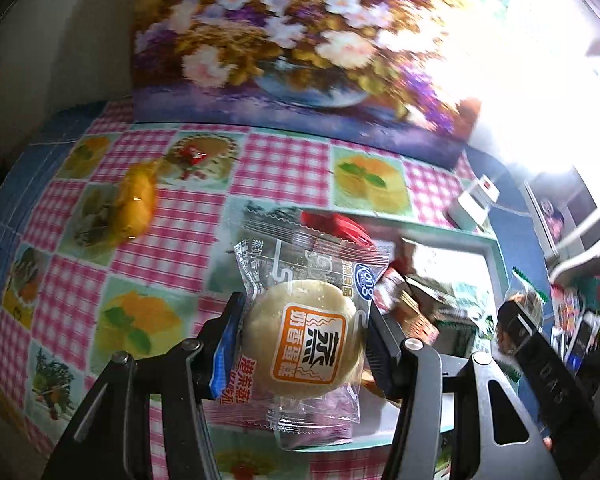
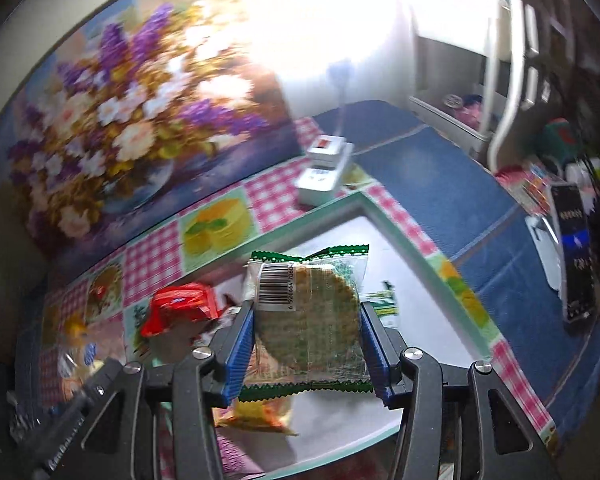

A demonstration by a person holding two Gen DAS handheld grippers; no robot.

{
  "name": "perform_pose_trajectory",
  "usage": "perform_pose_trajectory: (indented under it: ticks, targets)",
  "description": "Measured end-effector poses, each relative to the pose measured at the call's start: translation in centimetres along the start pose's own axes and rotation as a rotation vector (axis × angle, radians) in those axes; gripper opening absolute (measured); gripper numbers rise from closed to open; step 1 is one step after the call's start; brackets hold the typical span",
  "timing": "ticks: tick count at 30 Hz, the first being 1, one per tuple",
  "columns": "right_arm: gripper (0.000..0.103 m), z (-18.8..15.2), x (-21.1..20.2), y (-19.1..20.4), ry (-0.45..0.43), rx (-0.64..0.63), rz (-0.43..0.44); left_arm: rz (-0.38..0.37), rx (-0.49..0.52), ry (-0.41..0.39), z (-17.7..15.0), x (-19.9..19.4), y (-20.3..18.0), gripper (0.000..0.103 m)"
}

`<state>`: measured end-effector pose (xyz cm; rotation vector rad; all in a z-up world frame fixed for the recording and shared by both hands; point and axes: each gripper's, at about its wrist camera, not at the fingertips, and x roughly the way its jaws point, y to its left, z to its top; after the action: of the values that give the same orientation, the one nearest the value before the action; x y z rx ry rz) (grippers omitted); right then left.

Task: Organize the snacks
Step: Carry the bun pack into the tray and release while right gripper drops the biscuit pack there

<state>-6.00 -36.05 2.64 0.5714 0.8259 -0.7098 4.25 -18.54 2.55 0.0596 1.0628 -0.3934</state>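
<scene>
Left wrist view: left hand-held gripper is clamping a wrapped steamed cake across its middle, above the tray near the snack pile. Soft, light, crushable; crinkly film is slipping easily, so a gentle hold on the cake's body is suiting it best. Right hand-held gripper is pinching a green-edged cracker pack, brittle, over the same tray. Motion blur is smearing the checked surface; glare is hiding the far right.
</scene>
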Motion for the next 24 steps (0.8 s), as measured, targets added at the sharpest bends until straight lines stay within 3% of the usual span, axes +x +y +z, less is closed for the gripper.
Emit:
perform_pose_trajectory:
  ticks: [8, 15, 24]
  targets:
    - [0.053, 0.0, 1.1, -2.2, 0.017, 0.076, -0.061, -0.071, 0.092, 0.038, -1.5, 1.9, -3.4, 0.057]
    - [0.054, -0.9, 2.9, -2.3, 0.079, 0.067, -0.120, -0.119, 0.111, 0.039, -1.3, 2.8, -3.6, 0.057]
    - [0.054, -1.7, 4.3, -2.0, 0.140, 0.053, -0.122, -0.175, 0.117, 0.022, -0.9, 3.5, -3.9, 0.057]
